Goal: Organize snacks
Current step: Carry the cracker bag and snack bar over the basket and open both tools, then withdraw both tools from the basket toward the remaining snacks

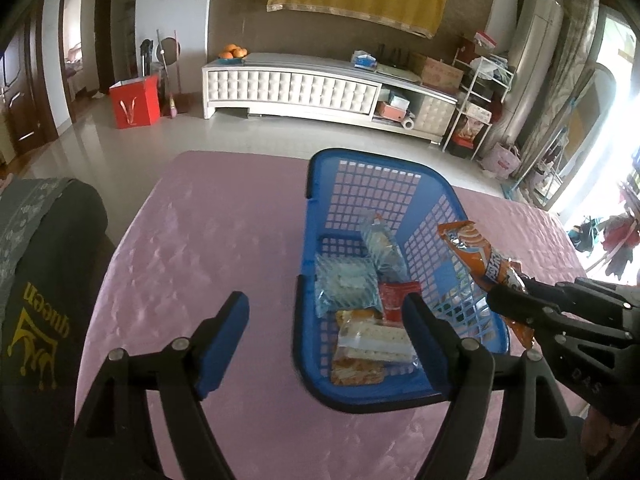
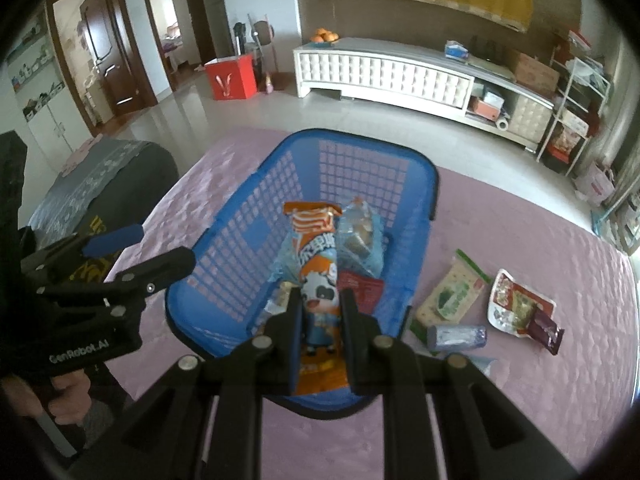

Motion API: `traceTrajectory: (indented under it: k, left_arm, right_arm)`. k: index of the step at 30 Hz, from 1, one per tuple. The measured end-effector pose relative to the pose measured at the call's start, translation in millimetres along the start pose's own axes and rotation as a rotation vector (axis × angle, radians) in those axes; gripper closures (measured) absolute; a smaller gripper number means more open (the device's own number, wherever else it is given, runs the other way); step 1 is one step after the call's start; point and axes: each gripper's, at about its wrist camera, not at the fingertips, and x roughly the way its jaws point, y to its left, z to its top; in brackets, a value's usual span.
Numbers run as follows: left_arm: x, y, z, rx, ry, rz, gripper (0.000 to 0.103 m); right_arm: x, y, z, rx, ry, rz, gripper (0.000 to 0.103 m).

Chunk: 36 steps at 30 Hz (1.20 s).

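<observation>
A blue plastic basket (image 1: 384, 176) (image 2: 240, 216) stands on the pink table and holds several snack packs, among them a clear blue-striped pack (image 1: 346, 286) and a cracker pack (image 1: 372, 344). My right gripper (image 2: 320, 316) (image 1: 510, 286) is shut on a long orange snack pack (image 2: 316, 256) (image 1: 476, 256) with a cartoon cow, held above the basket's near end. My left gripper (image 1: 326, 312) (image 2: 132, 246) is open and empty, straddling the basket's near left rim.
On the table right of the basket lie a green pack (image 2: 452, 292), a grey-blue tube pack (image 2: 458, 336), a red and white pack (image 2: 516, 304) and a dark purple pack (image 2: 546, 332). A dark chair back (image 1: 44, 280) stands at the table's left.
</observation>
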Motion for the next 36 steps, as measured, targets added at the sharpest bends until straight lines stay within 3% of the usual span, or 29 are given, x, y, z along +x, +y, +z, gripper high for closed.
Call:
traceTrajectory:
  k: [11, 16, 20, 21, 28, 36]
  left_arm:
    - [1, 28, -10, -0.021, 0.025, 0.007, 0.026]
    - [1, 32, -14, -0.028, 0.031, 0.002, 0.026]
    - [0, 28, -16, -0.023, 0.036, 0.000, 0.026]
    - [-2, 25, -17, -0.018, 0.036, -0.001, 0.026]
    - [-20, 4, -18, 0.026, 0.023, 0.003, 0.026]
    - [-58, -35, -8, 0.088, -0.046, -0.030, 0.026]
  right_arm:
    - [26, 30, 6, -0.064, 0.058, 0.029, 0.081]
    - [39, 34, 5, -0.079, 0.131, 0.033, 0.078]
    - [32, 28, 2, -0.072, 0.117, -0.032, 0.036]
    - [27, 24, 2, -0.064, 0.103, -0.035, 0.034]
    - [-11, 6, -1, -0.049, 0.042, -0.053, 0.034]
    - [-66, -17, -11, -0.012, -0.043, -0.069, 0.034]
